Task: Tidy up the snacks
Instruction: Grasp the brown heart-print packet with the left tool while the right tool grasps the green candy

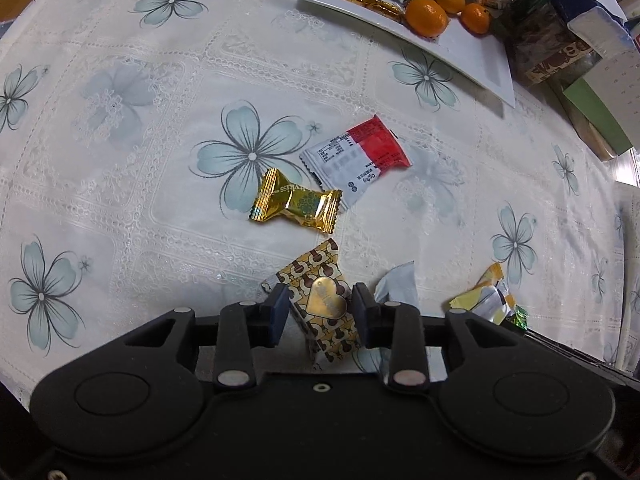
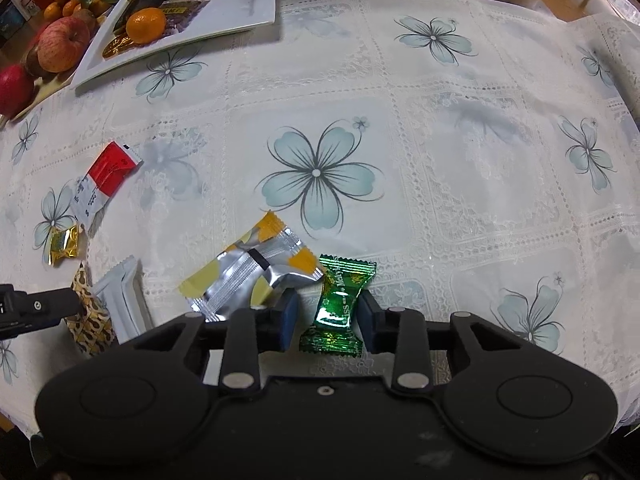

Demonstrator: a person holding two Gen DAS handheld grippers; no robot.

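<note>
My left gripper (image 1: 320, 314) is shut on a brown patterned packet with a gold heart (image 1: 325, 304), its fingers pressed on both sides. Ahead on the flowered cloth lie a gold candy (image 1: 296, 203) and a red and white sachet (image 1: 356, 156). My right gripper (image 2: 328, 318) stands open around a green candy (image 2: 338, 308), with small gaps on each side. A yellow and silver packet (image 2: 256, 276) lies just left of it. The left gripper and its brown packet (image 2: 90, 316) show at the left edge of the right wrist view, beside a white packet (image 2: 124, 296).
A white rectangular tray (image 1: 472, 56) with mandarins, gold coins and dark packets stands at the back; it also shows in the right wrist view (image 2: 224, 12). Apples (image 2: 62, 44) sit on a board to its left. Boxes and a tissue pack (image 1: 576, 12) crowd the right.
</note>
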